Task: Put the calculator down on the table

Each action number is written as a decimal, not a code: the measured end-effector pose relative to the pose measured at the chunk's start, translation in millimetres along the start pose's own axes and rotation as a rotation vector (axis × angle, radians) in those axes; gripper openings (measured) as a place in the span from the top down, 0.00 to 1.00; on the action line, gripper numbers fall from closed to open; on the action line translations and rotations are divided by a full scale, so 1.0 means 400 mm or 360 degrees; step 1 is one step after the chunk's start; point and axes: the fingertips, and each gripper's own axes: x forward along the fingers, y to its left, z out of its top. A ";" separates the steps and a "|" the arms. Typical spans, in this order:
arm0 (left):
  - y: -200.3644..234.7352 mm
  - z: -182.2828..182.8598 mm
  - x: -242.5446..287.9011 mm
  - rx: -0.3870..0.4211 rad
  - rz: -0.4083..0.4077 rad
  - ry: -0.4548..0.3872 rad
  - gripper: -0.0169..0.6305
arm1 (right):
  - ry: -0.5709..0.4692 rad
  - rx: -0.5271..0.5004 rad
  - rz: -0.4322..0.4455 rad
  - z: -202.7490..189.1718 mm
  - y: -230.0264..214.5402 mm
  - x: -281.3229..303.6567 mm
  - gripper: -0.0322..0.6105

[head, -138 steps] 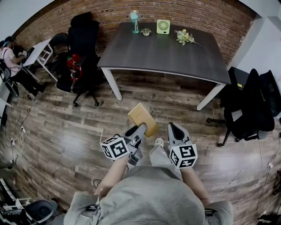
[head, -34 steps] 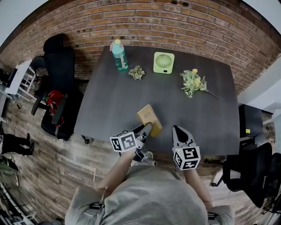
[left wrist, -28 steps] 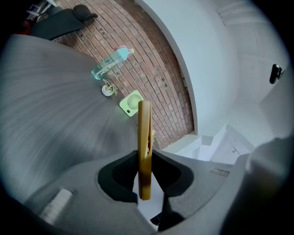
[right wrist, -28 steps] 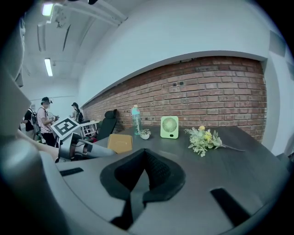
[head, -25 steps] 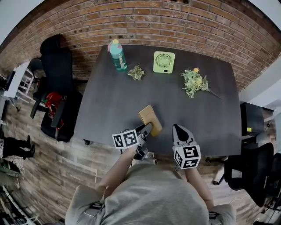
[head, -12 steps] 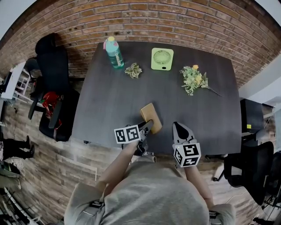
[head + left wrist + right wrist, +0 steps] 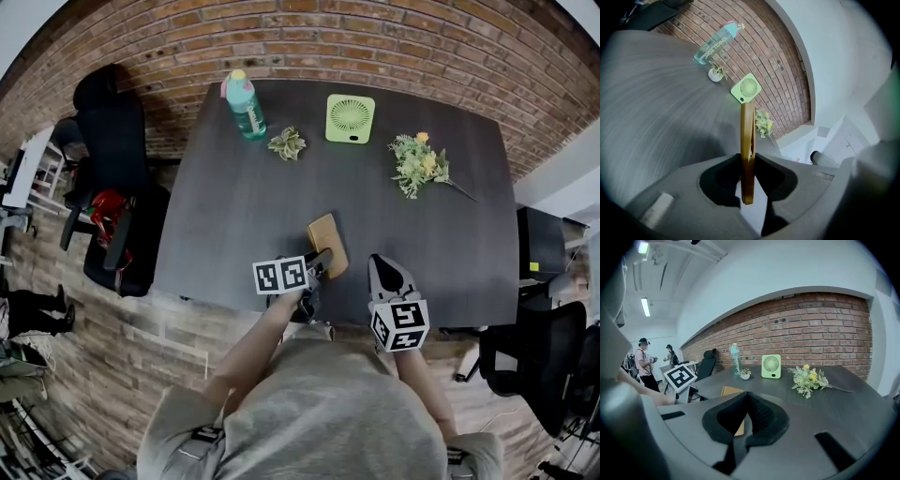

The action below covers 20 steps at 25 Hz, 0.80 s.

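In the left tool (image 7: 318, 266) — one calculator (image 7: 326, 240)

The right claw (image 7: 748, 404) has its jaws together, empty, over the dark surface (image 7: 853, 399). Beyond it are a tan calculator (image 7: 731, 391), a bottle (image 7: 736, 359), a green fan (image 7: 771, 366) and flowers (image 7: 807, 379) before a brick wall (image 7: 811, 329).

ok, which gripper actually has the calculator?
The left gripper: its jaws are clamped on the thin yellow calculator, held edge-on. The right gripper has its jaws together with nothing between them.
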 end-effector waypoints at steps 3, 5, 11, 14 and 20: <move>0.007 -0.002 0.010 0.0008 0.0014 0.0024 0.84 | 0.0002 0.0003 -0.0005 -0.002 -0.001 0.003 0.95; 0.009 0.001 0.016 0.0003 0.0014 0.0026 0.83 | 0.0004 0.0003 -0.0008 -0.004 -0.002 0.003 0.95; 0.025 0.012 0.030 -0.0043 0.0049 0.0036 0.83 | 0.0012 0.0006 -0.0007 -0.012 0.000 0.006 0.95; 0.037 0.013 0.033 -0.0046 0.0083 0.0045 0.82 | 0.0011 0.0007 -0.0006 -0.013 0.003 0.005 0.95; 0.062 0.015 0.040 -0.0071 0.0135 0.0053 0.80 | 0.0015 0.0012 -0.0007 -0.017 0.005 0.008 0.95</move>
